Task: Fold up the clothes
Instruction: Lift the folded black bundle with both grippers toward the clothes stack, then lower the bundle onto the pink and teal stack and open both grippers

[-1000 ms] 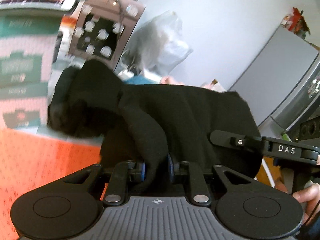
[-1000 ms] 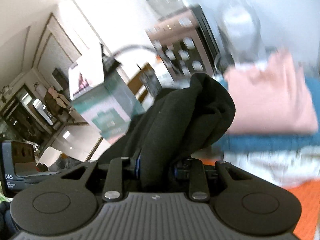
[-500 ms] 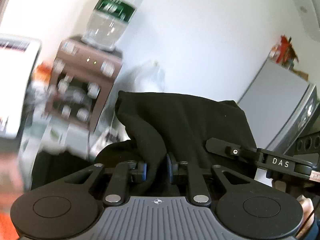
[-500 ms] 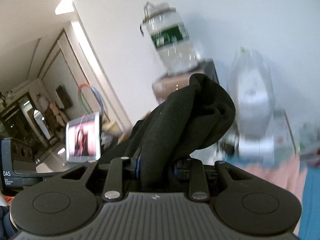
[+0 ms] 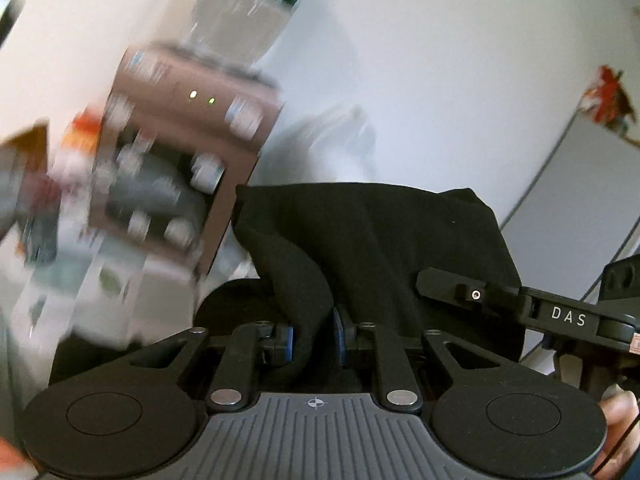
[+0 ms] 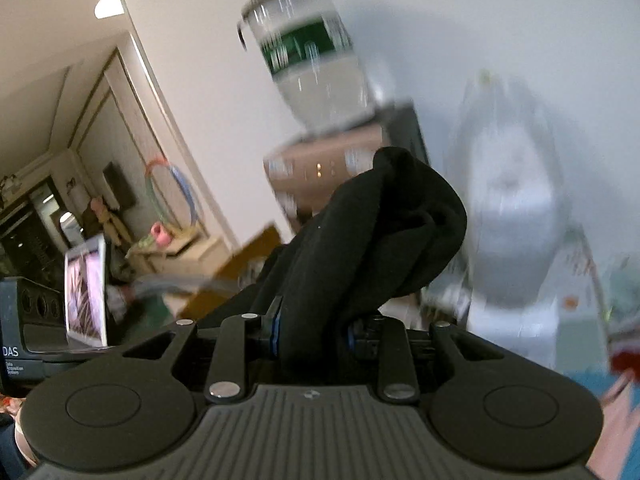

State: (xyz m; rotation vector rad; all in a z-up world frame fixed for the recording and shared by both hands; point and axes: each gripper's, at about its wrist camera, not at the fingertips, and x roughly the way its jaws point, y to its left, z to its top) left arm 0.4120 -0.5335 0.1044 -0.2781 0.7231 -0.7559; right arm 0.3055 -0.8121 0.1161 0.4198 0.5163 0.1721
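The left tool (image 5: 311, 334) is closed to a narrow gap on a thick fold of the black garment (image 5: 372, 240), with the blue-edged pads pressing the cloth from both sides. The right tool (image 6: 311, 330) is likewise clamped on a bunched part of the black garment (image 6: 384, 232), its pads nearly hidden by the fabric.

From the left wrist view the garment spreads as a broad dark sheet rising in front of the tool and stretching to the right, where the other handheld unit marked DAS (image 5: 568, 316) crosses in front of it; part of a hand (image 5: 618, 424) shows at the lower right edge. Behind the cloth stand a blurred water dispenser (image 5: 176, 168) with its bottle (image 5: 244, 16) on top, and a grey cabinet (image 5: 580, 208) at the right.

The right wrist view shows the cloth as a rounded lump standing above the pads and hanging away to the left. The same dispenser bottle (image 6: 308, 60) is seen here, along with a lit screen (image 6: 86, 288), a doorway (image 6: 132, 152) and a pale plastic bag (image 6: 516, 208). The garment is held up in the air between both tools.
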